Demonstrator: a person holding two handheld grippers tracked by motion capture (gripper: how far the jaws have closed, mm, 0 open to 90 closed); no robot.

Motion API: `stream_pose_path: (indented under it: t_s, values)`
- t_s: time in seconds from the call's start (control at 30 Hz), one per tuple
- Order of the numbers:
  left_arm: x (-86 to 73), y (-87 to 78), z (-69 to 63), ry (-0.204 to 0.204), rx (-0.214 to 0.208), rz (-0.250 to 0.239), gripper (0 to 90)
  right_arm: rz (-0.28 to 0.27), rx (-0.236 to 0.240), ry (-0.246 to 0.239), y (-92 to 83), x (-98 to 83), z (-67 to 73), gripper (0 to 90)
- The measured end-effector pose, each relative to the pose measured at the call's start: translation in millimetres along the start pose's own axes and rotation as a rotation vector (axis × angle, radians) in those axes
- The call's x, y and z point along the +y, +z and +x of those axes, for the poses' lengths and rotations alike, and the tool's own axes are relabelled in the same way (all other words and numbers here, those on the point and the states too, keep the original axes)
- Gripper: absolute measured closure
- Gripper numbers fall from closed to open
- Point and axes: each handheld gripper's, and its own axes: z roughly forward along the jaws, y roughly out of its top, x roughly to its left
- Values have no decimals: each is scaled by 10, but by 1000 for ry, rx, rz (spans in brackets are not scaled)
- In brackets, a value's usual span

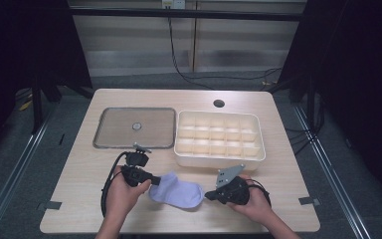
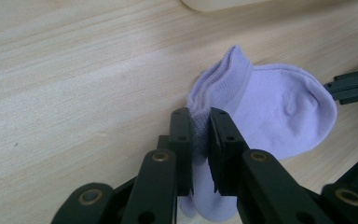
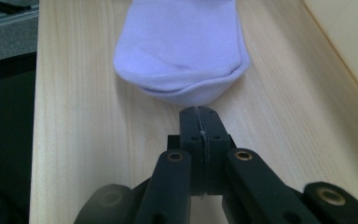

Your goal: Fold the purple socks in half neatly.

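One lilac sock (image 1: 177, 193) lies flat at the lower centre of the high view, on the pale worktop (image 1: 79, 174) below a cream divided tray (image 1: 220, 158). At its left end the left gripper (image 2: 199, 122) pinches the ribbed cuff between its jaws. Just off the toe at the right, the right gripper (image 3: 200, 112) rests with jaws pressed together, holding nothing.

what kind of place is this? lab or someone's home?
Likely a lab recording station, not a home: a bare wooden table with tape marks, dark curtains around it, loose cables on the floor, and a person holding a camera-fitted gripper in each hand.
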Motion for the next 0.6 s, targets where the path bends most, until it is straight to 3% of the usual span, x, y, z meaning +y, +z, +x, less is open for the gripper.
stream_pose_path:
  t_s: [0.6]
  values:
    - [52, 35, -181, 29, -4, -3, 808, -18, -7, 22, -5, 11, -26, 899]
